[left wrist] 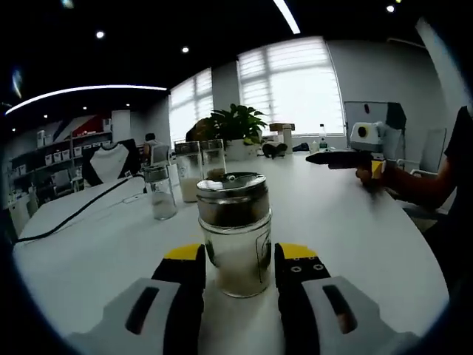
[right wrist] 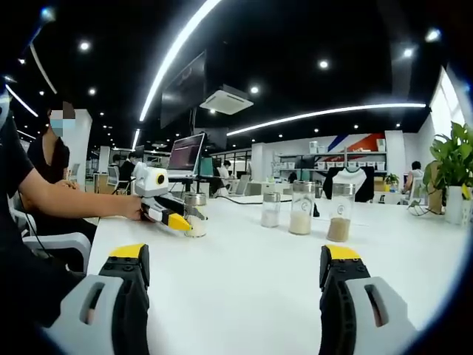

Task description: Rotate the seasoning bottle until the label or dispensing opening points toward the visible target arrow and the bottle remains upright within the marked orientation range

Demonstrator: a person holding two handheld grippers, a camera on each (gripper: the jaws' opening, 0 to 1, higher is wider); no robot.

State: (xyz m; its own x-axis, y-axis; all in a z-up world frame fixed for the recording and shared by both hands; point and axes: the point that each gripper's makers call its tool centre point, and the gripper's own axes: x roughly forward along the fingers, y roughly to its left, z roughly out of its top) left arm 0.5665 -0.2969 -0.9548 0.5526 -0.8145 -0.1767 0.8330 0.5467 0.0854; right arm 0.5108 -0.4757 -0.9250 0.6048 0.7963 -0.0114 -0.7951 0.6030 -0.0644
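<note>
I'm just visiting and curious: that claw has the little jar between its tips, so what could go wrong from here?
The jar sits upright between the left claw tips; an uneven twist might tip it. Its glass looks smooth, so the tips could slip without turning it. Three more jars and a black cable lie on the table; a wide swing might catch them. The right claw is open and holds nothing.

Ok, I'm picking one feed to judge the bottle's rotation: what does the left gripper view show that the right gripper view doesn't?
Left gripper view: the seasoning bottle close up, upright, metal lid on, between the left gripper jaws, with bright window blinds behind. Right gripper view: that bottle small and far off, a monitor, three jars in a row, and the right gripper with wide jaws and nothing between them. Both: the white table and a leafy plant.
</note>
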